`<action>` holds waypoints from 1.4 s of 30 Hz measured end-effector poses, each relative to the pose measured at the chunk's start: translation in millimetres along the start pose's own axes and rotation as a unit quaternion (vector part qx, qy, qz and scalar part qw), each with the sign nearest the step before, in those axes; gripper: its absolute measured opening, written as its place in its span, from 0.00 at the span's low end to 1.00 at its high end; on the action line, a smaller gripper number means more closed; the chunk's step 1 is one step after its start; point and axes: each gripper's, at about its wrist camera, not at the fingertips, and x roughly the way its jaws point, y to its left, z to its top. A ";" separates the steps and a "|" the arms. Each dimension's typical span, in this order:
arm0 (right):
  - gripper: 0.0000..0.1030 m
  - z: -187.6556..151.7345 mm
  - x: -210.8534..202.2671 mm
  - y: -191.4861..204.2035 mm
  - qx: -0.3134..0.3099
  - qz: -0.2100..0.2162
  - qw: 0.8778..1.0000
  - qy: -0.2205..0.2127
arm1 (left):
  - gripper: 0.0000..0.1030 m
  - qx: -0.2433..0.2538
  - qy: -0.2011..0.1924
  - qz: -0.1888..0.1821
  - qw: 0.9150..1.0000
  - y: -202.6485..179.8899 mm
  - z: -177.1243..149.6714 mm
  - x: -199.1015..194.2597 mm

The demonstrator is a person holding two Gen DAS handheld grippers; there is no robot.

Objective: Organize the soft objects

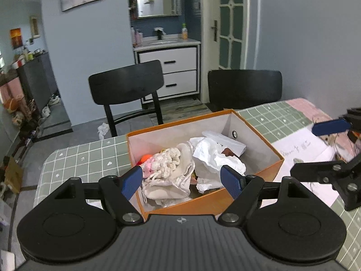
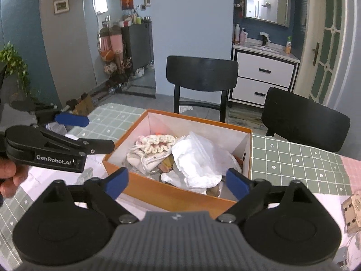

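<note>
One orange box (image 1: 252, 176) sits on one table (image 1: 90, 158) covered with a green checked cloth. The box is open at the top and white inside.

Contents of the box, as far as they can be counted:
- one cream knitted item (image 1: 168, 160), at 9 o'clock from the box centre in the left wrist view;
- one beige cloth (image 1: 171, 187) beneath and around the knitted item;
- one crumpled white sheet (image 1: 212, 155), at 3 o'clock from the knitted item and touching the beige cloth;
- one small orange object (image 1: 146, 157), partly hidden at 10 o'clock from the knitted item.
Further items lie under these; their number cannot be told.

Two grippers are present. The left gripper (image 1: 182, 180) hovers over the near edge of the box, jaws wide apart, nothing between the blue pads. The right gripper (image 2: 178, 181) hovers over the near wall of the box, jaws spread equally wide and holding nothing. In the right wrist view the left gripper appears at 9 o'clock, with one hand (image 2: 9, 176) behind it.

Two black chairs (image 1: 126, 85) stand at 12 o'clock beyond the table. One white cabinet (image 1: 178, 72) with two drawers stands behind them. White paper (image 1: 304, 149) lies on the table at 3 o'clock from the box.
</note>
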 end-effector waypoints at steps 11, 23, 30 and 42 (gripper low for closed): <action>0.97 -15.5 11.1 -9.6 0.092 -0.038 0.995 0.001 | 0.98 -0.060 0.005 0.096 0.994 -2.2 -17.0 6.1; 0.97 -21.4 53.9 -11.0 0.083 -0.121 0.989 0.002 | 0.98 -0.130 0.048 0.107 0.984 -0.9 -22.8 44.6; 0.97 -14.5 71.2 -17.8 0.090 -0.115 0.989 0.003 | 0.98 -0.160 0.053 0.109 0.980 6.5 -21.5 57.7; 0.97 -25.4 76.4 -13.5 0.098 -0.092 0.991 -0.011 | 0.98 -0.101 0.032 0.116 0.988 -19.0 -20.2 53.0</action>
